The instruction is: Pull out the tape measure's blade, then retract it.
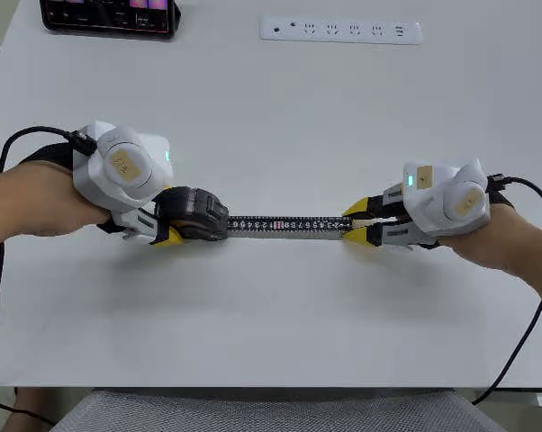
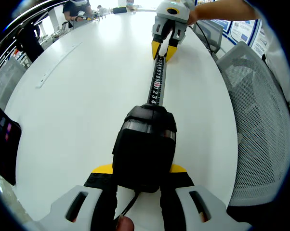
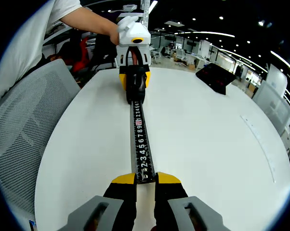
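Note:
A black tape measure case (image 1: 193, 214) lies on the white table, with my left gripper (image 1: 167, 227) shut on it; the case (image 2: 145, 147) sits between the yellow-tipped jaws in the left gripper view. Its dark blade (image 1: 284, 225) with white numbers is drawn out to the right along the table. My right gripper (image 1: 356, 222) is shut on the blade's end, and the blade (image 3: 141, 144) runs from its jaws (image 3: 145, 180) away to the case (image 3: 134, 84). The right gripper (image 2: 164, 48) shows far off in the left gripper view.
A white power strip (image 1: 341, 30) lies at the table's far edge, a black device (image 1: 111, 15) at the far left corner. Cables trail from both grippers. A grey mesh chair (image 1: 253, 411) stands at the near edge. People sit at the far end of the table (image 2: 77, 9).

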The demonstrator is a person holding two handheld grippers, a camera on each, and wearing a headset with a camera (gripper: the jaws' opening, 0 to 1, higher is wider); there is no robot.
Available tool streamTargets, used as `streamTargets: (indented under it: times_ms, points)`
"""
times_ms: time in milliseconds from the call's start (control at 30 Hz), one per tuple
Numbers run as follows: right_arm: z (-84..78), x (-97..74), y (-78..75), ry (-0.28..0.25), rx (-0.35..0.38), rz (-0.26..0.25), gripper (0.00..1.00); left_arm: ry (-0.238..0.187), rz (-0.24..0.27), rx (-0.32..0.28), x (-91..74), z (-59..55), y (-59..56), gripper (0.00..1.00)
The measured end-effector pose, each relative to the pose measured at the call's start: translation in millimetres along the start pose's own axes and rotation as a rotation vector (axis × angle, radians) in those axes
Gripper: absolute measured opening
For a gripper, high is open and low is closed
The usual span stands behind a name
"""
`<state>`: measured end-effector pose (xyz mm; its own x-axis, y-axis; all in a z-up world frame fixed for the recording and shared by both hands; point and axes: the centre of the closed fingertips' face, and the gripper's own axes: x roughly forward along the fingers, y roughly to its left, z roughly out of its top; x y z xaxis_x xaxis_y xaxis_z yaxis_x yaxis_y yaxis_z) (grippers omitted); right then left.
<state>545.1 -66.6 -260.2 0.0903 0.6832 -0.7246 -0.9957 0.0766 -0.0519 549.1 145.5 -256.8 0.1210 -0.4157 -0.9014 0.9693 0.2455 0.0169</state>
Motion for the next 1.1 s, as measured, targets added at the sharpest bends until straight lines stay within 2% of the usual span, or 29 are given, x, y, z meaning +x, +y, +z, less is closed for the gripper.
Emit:
streamTargets:
  times_ms: [1100]
  points:
    - [-32.6,-29.6,-3.9,0.077,0.015,-0.015,0.09,0.004,0.003,0.000,-0.5,-0.8,0.3,0.29]
